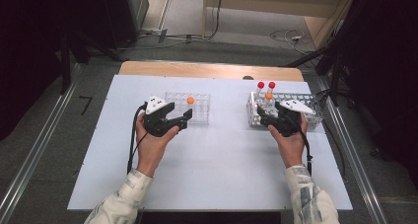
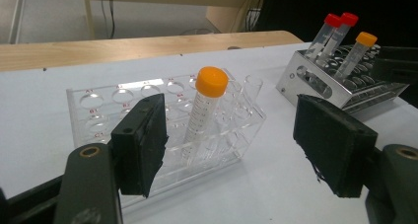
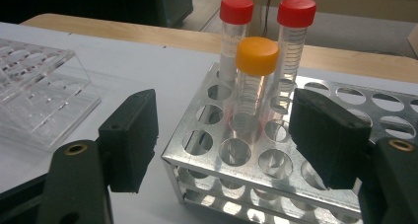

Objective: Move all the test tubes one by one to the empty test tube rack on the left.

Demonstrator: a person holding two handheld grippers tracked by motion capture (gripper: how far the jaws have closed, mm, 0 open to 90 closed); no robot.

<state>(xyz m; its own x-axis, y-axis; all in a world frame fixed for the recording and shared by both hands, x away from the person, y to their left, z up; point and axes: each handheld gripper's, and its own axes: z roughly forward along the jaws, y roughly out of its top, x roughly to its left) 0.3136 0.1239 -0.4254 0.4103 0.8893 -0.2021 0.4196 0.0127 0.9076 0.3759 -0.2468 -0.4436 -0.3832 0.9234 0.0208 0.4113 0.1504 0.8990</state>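
A clear plastic rack (image 1: 197, 113) on the white table holds one orange-capped tube (image 1: 190, 100), which leans slightly (image 2: 204, 115). My left gripper (image 1: 186, 118) hovers just in front of it, open (image 2: 236, 145), with nothing between the pads. At the right, a metal rack (image 1: 315, 116) carries two red-capped tubes (image 3: 235, 17) (image 3: 296, 17) and one orange-capped tube (image 3: 256, 56) near its left end. My right gripper (image 1: 261, 116) is open (image 3: 224, 140) at the rack's near left corner, and the tubes stand beyond its pads.
The white board (image 1: 217, 169) lies on a wooden table whose far edge (image 1: 207, 68) shows behind both racks. The clear rack (image 3: 34, 95) lies well to the left of the metal rack (image 2: 315, 83). Cables lie on the floor beyond the table.
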